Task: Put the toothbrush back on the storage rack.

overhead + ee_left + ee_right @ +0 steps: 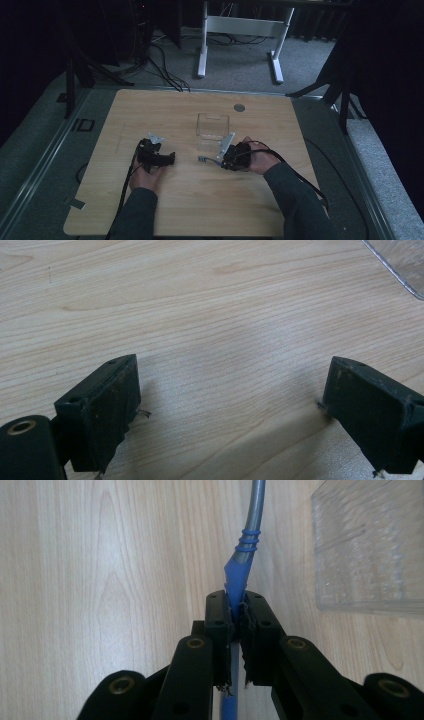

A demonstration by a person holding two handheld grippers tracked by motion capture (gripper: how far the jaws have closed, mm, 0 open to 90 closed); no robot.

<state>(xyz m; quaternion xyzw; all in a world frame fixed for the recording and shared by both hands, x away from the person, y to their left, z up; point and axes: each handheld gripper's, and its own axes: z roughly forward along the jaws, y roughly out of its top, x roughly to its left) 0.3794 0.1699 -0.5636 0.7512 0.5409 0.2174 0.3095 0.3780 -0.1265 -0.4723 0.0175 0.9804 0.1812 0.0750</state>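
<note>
Already gripped: right gripper (236, 611) is clamped on a blue-and-grey handled utensil (243, 550), probably a toothbrush, just beside the clear plastic rectangular container (212, 129) on the pale wooden table (150, 110). Left gripper (230, 405) hovers with jaws apart, empty. Placing into the container looks not yet done.

toothbrush (206, 160) before container (212, 131) — both on table (150, 110)
</note>
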